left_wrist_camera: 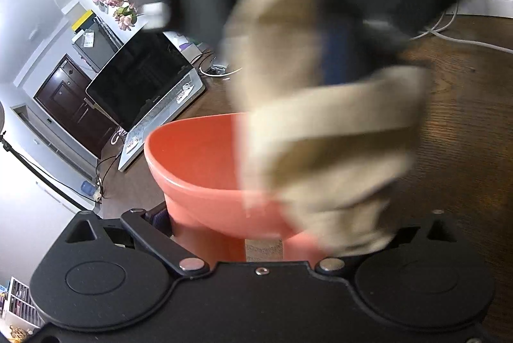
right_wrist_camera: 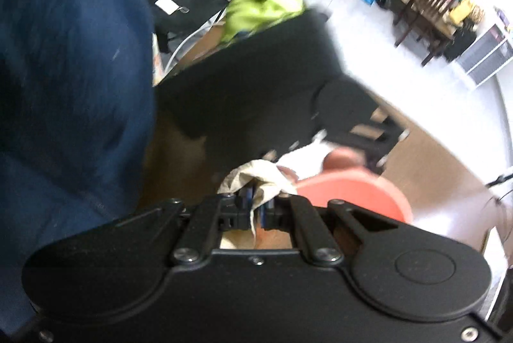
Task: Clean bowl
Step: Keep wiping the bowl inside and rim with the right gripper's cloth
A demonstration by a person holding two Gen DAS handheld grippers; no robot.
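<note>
An orange bowl (left_wrist_camera: pixel 198 157) is tilted on its side with its opening facing away from the left wrist camera. My left gripper (left_wrist_camera: pixel 253 234) is shut on its base. A beige cloth (left_wrist_camera: pixel 320 131) hangs over the bowl's right rim, blurred by motion. My right gripper (right_wrist_camera: pixel 256 201) is shut on that cloth (right_wrist_camera: pixel 256 174), with the bowl (right_wrist_camera: pixel 349 192) just right of it. In the left wrist view the right gripper comes in from the upper right, its blue pad (left_wrist_camera: pixel 340 54) showing above the cloth.
A dark wooden table (left_wrist_camera: pixel 465 118) lies below, with an open laptop (left_wrist_camera: pixel 144 86) at left and white cables (left_wrist_camera: pixel 449 35) at the back right. Pink flowers (left_wrist_camera: pixel 115 3) stand behind. A person's blue sleeve (right_wrist_camera: pixel 64 54) and yellow-green glove (right_wrist_camera: pixel 263 6) fill the right wrist view's left.
</note>
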